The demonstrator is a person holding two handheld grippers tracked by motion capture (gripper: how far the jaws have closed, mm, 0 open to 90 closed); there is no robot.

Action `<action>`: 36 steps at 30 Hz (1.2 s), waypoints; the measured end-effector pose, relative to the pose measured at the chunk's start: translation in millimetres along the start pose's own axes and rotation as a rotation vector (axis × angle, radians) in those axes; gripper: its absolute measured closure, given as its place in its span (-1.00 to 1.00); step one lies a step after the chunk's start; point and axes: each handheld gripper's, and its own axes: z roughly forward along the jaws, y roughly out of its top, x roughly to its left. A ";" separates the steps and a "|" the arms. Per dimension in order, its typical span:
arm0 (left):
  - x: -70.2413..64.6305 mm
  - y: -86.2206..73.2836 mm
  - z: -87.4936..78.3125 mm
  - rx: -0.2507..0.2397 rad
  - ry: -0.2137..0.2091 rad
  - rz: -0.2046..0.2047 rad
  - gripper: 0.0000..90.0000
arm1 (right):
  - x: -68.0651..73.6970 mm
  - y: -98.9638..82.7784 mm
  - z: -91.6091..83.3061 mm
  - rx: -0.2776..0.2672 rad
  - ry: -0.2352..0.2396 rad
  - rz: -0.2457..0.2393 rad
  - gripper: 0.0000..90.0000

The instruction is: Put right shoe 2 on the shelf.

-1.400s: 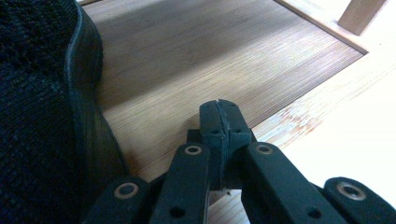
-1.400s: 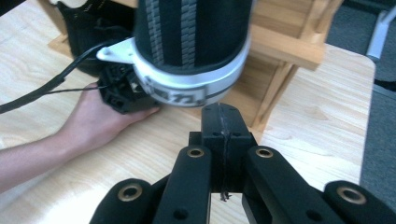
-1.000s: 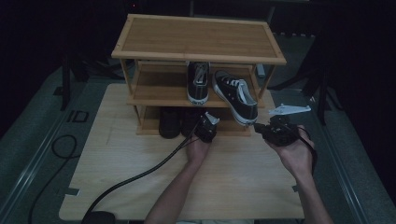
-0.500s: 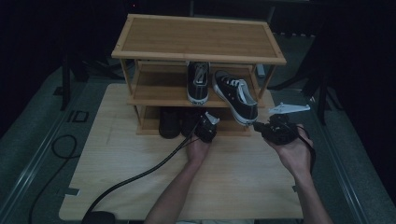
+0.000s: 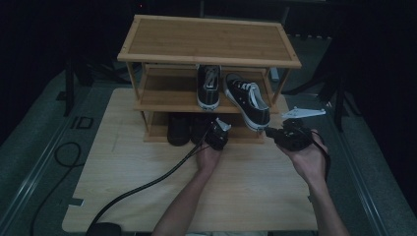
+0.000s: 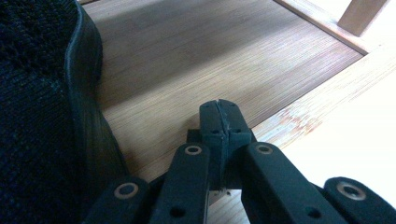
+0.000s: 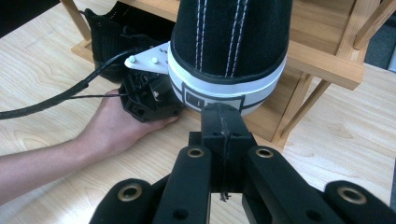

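- Right now your right gripper (image 7: 219, 109), jaws together, points at the sneaker's (image 7: 229, 51) heel just ahead.
- Your left gripper (image 6: 218, 106), jaws together, has the black shoe (image 6: 42, 116) at its left.

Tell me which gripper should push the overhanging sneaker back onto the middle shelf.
Right. The right gripper, jaws shut, sits just in front of the sneaker heel jutting off the middle shelf. The left gripper is down at the bottom shelf.
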 end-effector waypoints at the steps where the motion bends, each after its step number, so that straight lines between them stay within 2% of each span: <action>1: 0.0 0.0 0.0 0.000 0.000 0.000 1.00 | -0.1 0.3 0.1 -0.003 0.000 -0.002 1.00; 14: -0.2 0.0 0.2 -0.001 0.002 0.000 1.00 | 1.5 5.3 4.7 -0.005 -0.008 -0.013 1.00; 36: -0.4 0.3 0.0 0.000 0.009 -0.003 1.00 | 7.1 13.0 14.9 -0.005 0.022 -0.021 1.00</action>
